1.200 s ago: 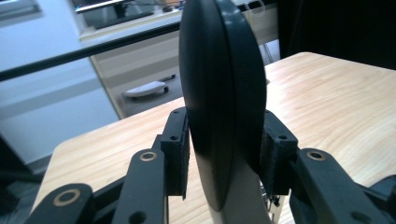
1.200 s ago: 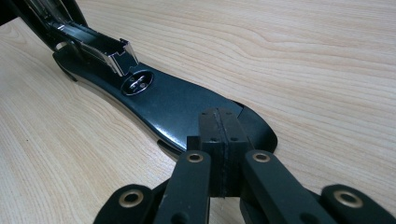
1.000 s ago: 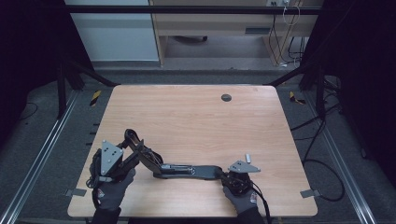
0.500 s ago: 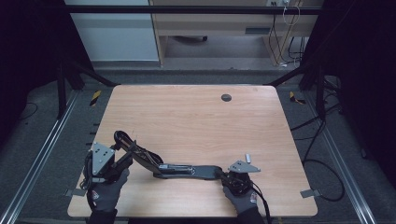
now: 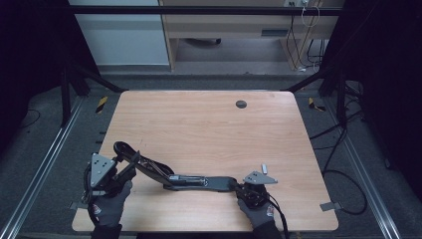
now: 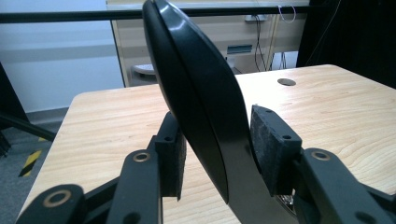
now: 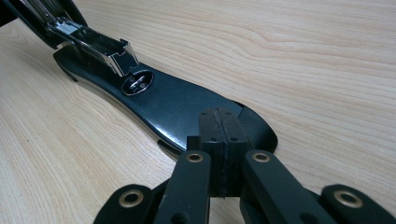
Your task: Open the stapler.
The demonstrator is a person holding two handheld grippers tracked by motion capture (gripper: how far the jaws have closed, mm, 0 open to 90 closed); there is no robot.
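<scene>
A large black stapler (image 5: pixel 174 175) lies swung open in the lower part of the high view, near the front edge of the counter (image 5: pixel 209 129). Its base (image 7: pixel 173 107) lies flat toward the lower right, with the metal staple channel (image 7: pixel 93 44) exposed above it, and its top arm (image 6: pixel 196 93) rises toward the lower left.

The right gripper (image 5: pixel 255 191) has its jaws together, pads pressed on the tip of the base and pinning it to the wood. The left gripper (image 5: pixel 115 172) has its jaws apart around the raised arm; they have just been opening, and in the left gripper view a gap shows on the left while the right pad (image 6: pixel 273 140) sits against the arm or just beside it.

To do this step well, the right gripper should keep the base pressed down so it cannot skid or tip, while the left gripper guides the arm along its hinge arc rather than sideways, since the smooth curved shell could slip between loose pads.

Around it the counter carries a small round cable hole (image 5: pixel 241 104) at the upper middle, well apart. Nothing stands in the arm's path. Cables (image 5: pixel 343 149) trail on the floor at the right.
</scene>
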